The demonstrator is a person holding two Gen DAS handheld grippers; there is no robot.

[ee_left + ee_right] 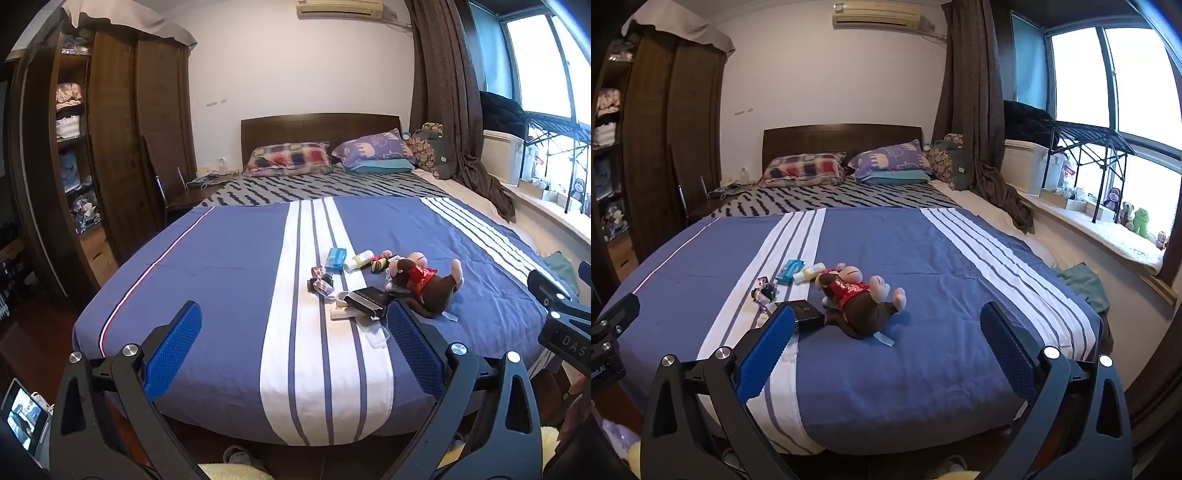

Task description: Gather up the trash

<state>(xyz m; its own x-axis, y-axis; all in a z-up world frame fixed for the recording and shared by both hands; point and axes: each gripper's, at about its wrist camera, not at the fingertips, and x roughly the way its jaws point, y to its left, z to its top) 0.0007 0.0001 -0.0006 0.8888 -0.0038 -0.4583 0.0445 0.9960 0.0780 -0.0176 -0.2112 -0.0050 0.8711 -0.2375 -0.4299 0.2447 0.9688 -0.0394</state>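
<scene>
A cluster of small items lies on the blue striped bed (229,266): a blue wipes pack (335,258), a small white and yellow bottle (358,260), a crumpled purple wrapper (321,284), a black box (369,299), a clear plastic piece (373,332) and a brown monkey plush (424,280). My left gripper (291,347) is open and empty, short of the cluster. My right gripper (886,343) is open and empty, with the plush (860,295), black box (807,314), wipes pack (790,271) and bottle (810,273) ahead of it.
Pillows (291,158) and a headboard stand at the far end. A wooden wardrobe (110,147) is on the left. A windowsill (1108,229) with plush toys and a rack is on the right. A green cloth (1082,282) lies at the bed's right edge.
</scene>
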